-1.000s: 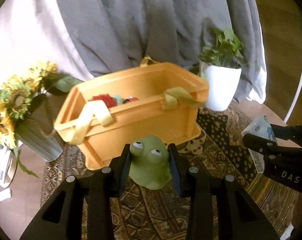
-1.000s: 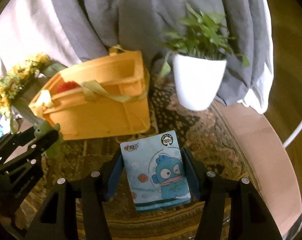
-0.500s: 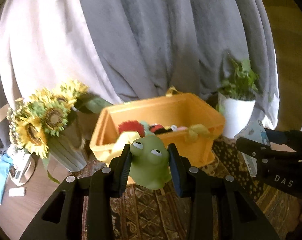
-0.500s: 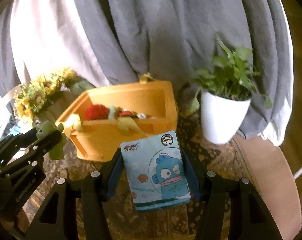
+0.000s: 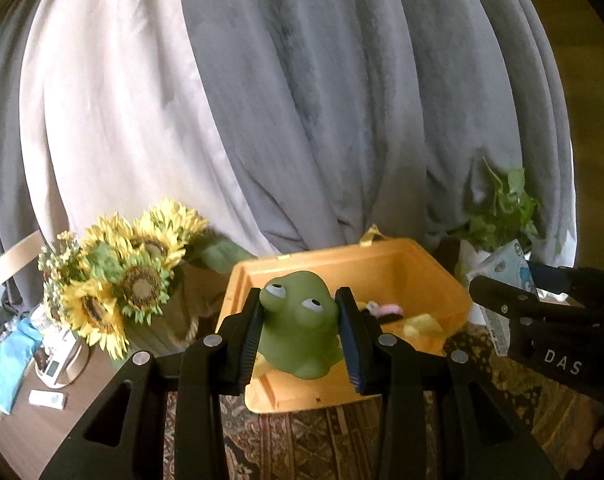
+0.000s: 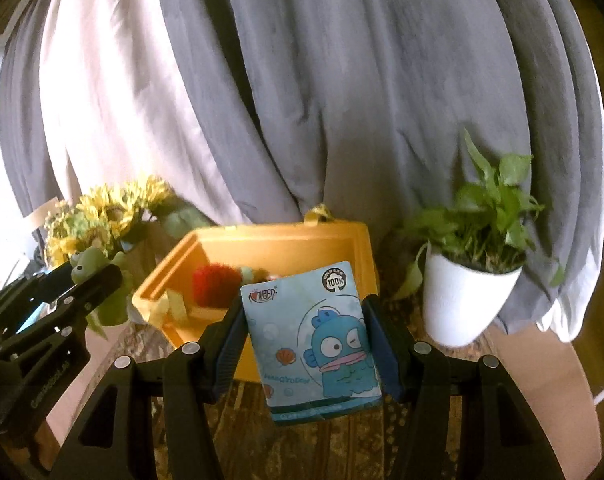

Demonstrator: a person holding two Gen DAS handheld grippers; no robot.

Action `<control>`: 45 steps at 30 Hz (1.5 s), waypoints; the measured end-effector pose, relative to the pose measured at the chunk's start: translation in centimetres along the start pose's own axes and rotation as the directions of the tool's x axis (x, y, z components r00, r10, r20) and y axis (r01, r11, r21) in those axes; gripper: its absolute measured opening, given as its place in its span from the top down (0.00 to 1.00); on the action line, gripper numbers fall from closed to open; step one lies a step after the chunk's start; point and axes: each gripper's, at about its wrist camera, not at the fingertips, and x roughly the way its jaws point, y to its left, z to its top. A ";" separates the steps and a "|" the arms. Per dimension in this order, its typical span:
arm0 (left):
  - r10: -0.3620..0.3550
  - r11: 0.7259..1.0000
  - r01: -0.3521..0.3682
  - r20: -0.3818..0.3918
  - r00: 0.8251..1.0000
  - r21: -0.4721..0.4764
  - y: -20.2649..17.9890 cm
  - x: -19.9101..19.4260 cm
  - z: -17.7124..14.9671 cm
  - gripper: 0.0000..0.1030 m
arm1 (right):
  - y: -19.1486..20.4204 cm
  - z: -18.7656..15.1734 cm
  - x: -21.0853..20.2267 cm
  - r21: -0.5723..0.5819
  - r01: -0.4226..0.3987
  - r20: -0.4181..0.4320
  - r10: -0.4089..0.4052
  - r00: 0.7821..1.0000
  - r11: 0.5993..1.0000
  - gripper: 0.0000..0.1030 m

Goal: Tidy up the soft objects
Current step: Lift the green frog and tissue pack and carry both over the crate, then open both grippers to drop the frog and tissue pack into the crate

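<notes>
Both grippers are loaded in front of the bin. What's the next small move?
Probably ease the left gripper forward over the orange bin and release: the frog is clamped just at its near rim, and the bin is open with toys inside.

Two wrist fisheyes side by side, both facing the curtain (image 5: 302, 120), near above the shared yellow basket (image 6: 286, 240), sunflowers (image 5: 134, 280) left, potted plant (image 6: 470, 280) right

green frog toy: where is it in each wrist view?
Left wrist: green frog toy at lower centre, clamped in the left hand-held gripper.
Right wrist: far left, small, beside the sunflowers.
Shared landmark: orange basket, behind the frog in the left view, at centre in the right.
</notes>
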 end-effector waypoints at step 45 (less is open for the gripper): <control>-0.126 0.992 0.118 -0.367 0.922 -0.045 1.0 19.1 4.6 0.65 | -2.3 6.6 20.1 0.003 -0.029 -0.389 0.028 0.921 1.000 0.43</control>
